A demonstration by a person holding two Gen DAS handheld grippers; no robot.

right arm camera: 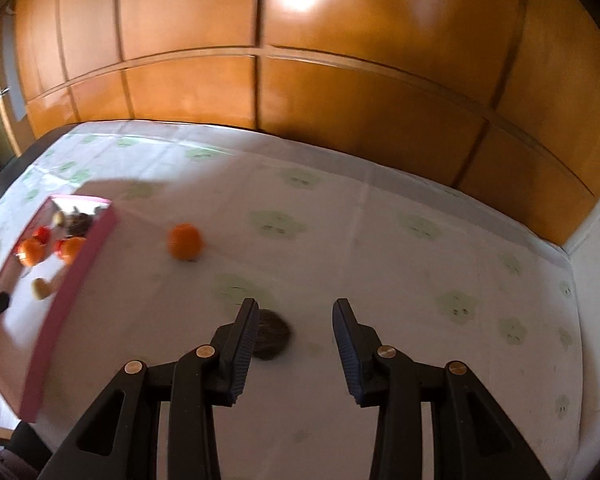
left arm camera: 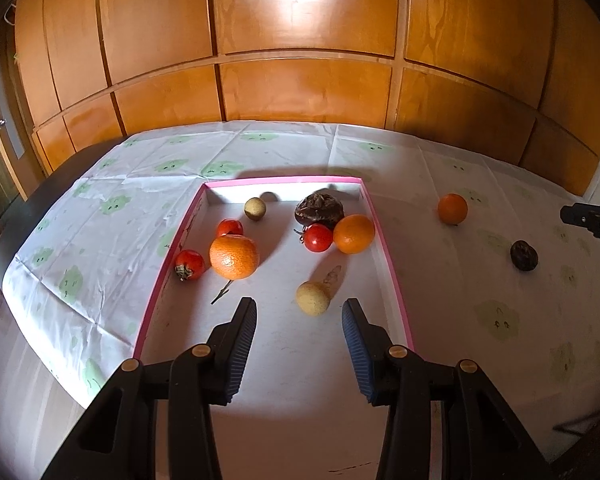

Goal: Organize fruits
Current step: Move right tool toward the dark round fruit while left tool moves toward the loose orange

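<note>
A shallow pink-rimmed tray holds two oranges, three red tomatoes, two tan round fruits and a dark brown fruit. My left gripper hangs open over the tray's near part, with one tan fruit lying just past its fingertips. Outside the tray to the right lie a loose orange and a small dark fruit. My right gripper is open above the dark fruit, which sits close to the left finger and is partly hidden by it. This view is blurred.
A white cloth with green prints covers the table. Wooden panelled cupboards stand right behind it. The tray's pink wall is at the left in the right wrist view. The table's right edge meets a white wall.
</note>
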